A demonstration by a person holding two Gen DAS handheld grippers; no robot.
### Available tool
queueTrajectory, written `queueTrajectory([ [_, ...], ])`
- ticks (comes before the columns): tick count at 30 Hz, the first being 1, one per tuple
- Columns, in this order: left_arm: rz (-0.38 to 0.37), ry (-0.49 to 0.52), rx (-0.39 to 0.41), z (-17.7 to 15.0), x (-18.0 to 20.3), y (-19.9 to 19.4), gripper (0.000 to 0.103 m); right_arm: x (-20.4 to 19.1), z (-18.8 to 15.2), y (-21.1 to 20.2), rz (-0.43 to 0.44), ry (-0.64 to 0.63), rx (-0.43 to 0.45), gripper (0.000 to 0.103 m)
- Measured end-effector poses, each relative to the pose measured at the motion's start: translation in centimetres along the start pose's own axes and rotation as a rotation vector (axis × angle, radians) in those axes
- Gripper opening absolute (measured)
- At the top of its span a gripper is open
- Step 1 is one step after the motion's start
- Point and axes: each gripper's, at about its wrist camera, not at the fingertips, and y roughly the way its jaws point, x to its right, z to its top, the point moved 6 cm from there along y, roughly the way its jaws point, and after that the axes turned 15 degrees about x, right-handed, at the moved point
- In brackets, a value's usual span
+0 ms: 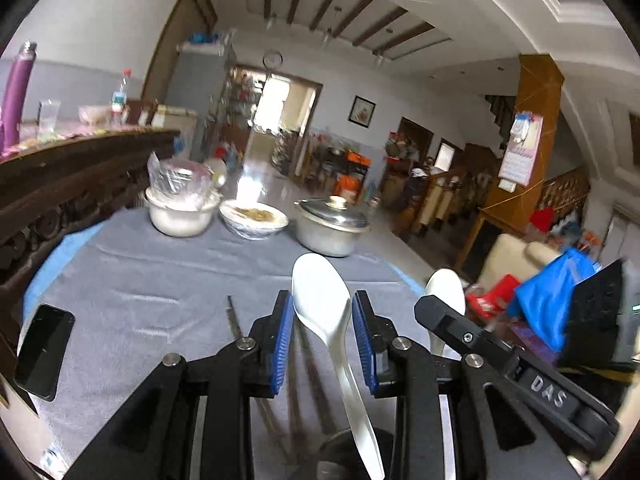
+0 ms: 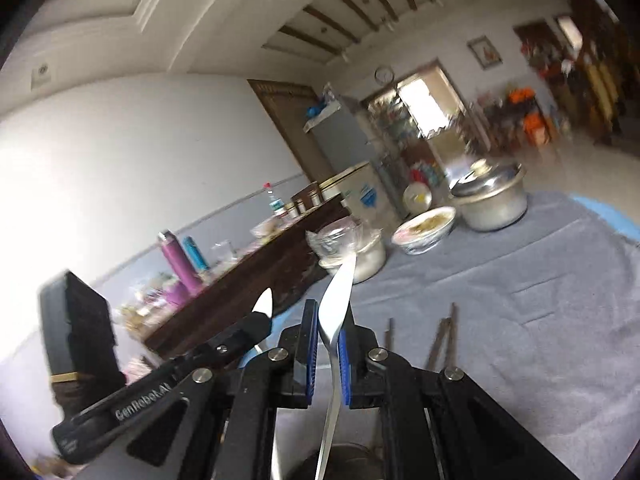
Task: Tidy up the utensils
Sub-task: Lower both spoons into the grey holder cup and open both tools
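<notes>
The grey-clothed tabletop [image 1: 160,280] carries a lidded pot [image 1: 332,224] and bowls along its far edge, with chopsticks [image 2: 440,336] lying nearer. Above its near edge, the left gripper [image 1: 323,340] pinches a white spoon [image 1: 320,300] at the neck; the right gripper [image 2: 329,352] is pressed onto a second white spoon [image 2: 340,292] edge-on. Both look light, rigid and slippery, possibly brittle, so the neck seems safest.
</notes>
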Motion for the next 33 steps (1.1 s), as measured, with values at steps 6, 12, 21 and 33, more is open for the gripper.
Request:
queueTrajectory([
  [6,0.043,0.057,-0.049,-4.5,-0.6,0.6,0.032,0.8,-2.5,0.2,-0.036,-0.057,-0.024,0.010],
  [12,0.019,0.146,-0.046,-5.4,0.4,-0.6,0.032,1.2,-3.8,-1.2,-0.024,-0.098,-0.063,0.011],
  [21,-0.022,0.173,-0.094,-6.1,0.7,-3.8,0.041,1.1,-4.4,-4.5,0.013,-0.068,-0.124,0.018],
  [33,0.054,0.035,-0.090,-4.5,-4.2,-4.4,0.059,7.2,-2.1,-5.8,-0.135,0.116,-0.055,0.039],
])
